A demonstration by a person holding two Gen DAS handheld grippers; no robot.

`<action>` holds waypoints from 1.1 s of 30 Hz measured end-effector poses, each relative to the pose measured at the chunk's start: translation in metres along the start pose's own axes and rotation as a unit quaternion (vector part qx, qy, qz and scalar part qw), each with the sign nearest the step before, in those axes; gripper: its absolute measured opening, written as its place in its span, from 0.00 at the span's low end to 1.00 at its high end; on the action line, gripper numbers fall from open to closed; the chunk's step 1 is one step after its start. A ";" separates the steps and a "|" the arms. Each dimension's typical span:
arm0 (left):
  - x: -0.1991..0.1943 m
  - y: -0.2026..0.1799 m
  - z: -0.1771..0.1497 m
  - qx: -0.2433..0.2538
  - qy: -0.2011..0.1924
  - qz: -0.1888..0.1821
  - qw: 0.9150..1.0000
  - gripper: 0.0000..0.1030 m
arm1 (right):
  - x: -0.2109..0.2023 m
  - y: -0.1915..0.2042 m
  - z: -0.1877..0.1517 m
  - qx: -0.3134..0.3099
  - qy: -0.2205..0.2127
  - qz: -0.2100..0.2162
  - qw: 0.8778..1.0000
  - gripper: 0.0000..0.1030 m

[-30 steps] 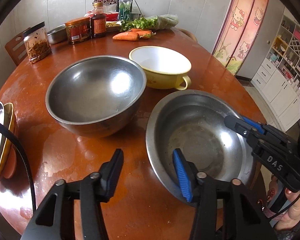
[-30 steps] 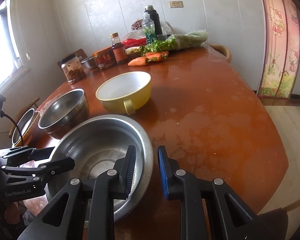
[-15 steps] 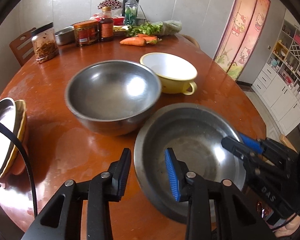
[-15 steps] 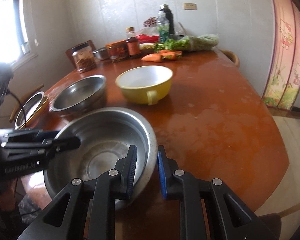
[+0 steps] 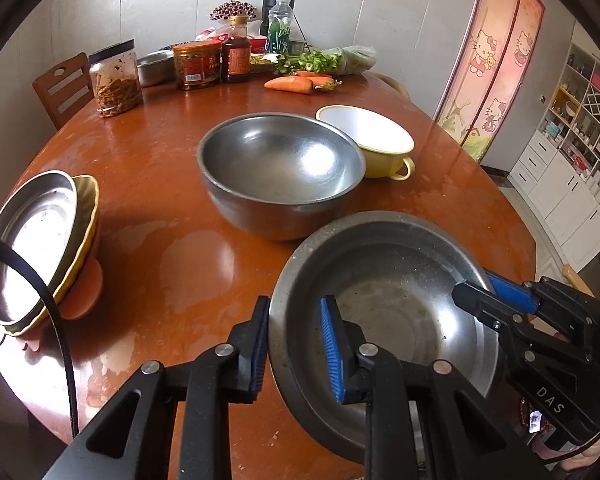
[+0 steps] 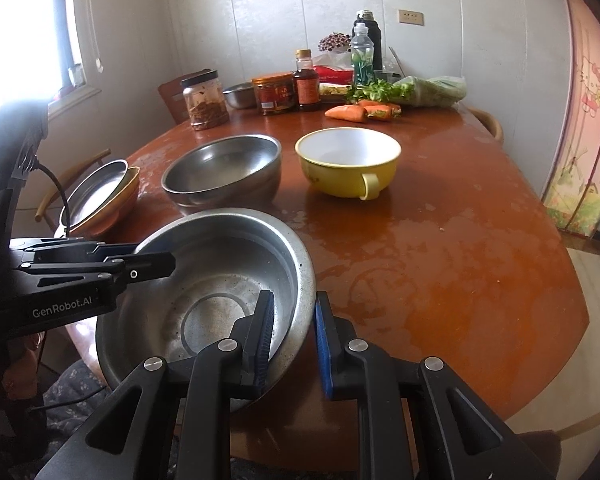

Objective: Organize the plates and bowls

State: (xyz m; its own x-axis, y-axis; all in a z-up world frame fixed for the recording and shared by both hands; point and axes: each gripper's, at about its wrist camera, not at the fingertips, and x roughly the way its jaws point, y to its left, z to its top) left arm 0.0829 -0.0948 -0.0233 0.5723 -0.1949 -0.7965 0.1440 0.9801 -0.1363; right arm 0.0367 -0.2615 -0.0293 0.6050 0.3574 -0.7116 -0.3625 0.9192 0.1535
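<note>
Both grippers on the wide steel basin (image 5: 384, 280), opposite rim edges.

Left gripper (image 5: 296, 344): jaws straddling the near-left rim, just been closing; outer pad against the wall outside, blue pad inside with a sliver of gap visible. Clamp not confirmed, reads as nearly closed, not yet pinching.

Right gripper (image 6: 292, 340): jaws drawn together on the basin's right rim, one pad inside the wall, one outside. Firm pinch.

Basin position: near table (image 5: 172, 184) edge, overhanging toward the person, looks lifted or tipped slightly, hard to say for sure.

Key relation: deep steel bowl (image 5: 280, 172) straight ahead of the basin, just beyond its far rim, nearly touching in the left view. Yellow handled bowl (image 6: 348, 160) further back and to the right. Plate stack (image 5: 40, 248) well off to the left, near the table's left edge.

Basin wider than either bowl, so likely nest base rather than insert. Round, no long axis; grip line runs left-right across it.

Pose: both grippers pitched steeply down, roughly symmetric, facing each other across the basin. Left closer to the plate stack, right closer to the yellow bowl.
</note>
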 end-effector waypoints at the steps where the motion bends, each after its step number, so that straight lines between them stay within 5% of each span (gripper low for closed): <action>1: -0.001 0.001 -0.001 0.001 0.000 -0.001 1.000 0.25 | 0.000 0.002 0.000 -0.003 0.001 0.000 1.000 0.20; 17: -0.003 0.007 -0.004 0.003 -0.007 -0.010 1.000 0.25 | 0.012 0.006 0.002 0.006 0.010 -0.003 1.000 0.25; 22: -0.003 0.007 -0.005 0.007 -0.008 -0.011 1.000 0.25 | 0.014 0.011 0.002 0.009 0.010 0.007 1.000 0.55; 33: -0.008 0.009 -0.004 0.005 -0.020 -0.015 1.000 0.25 | 0.009 0.004 0.005 0.013 -0.006 -0.023 1.000 0.75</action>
State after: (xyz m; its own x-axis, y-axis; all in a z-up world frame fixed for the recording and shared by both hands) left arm 0.0762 -0.0844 -0.0209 0.5992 -0.2248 -0.7684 0.1688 0.9737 -0.1532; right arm 0.0444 -0.2539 -0.0316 0.6292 0.3162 -0.7100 -0.3158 0.9387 0.1383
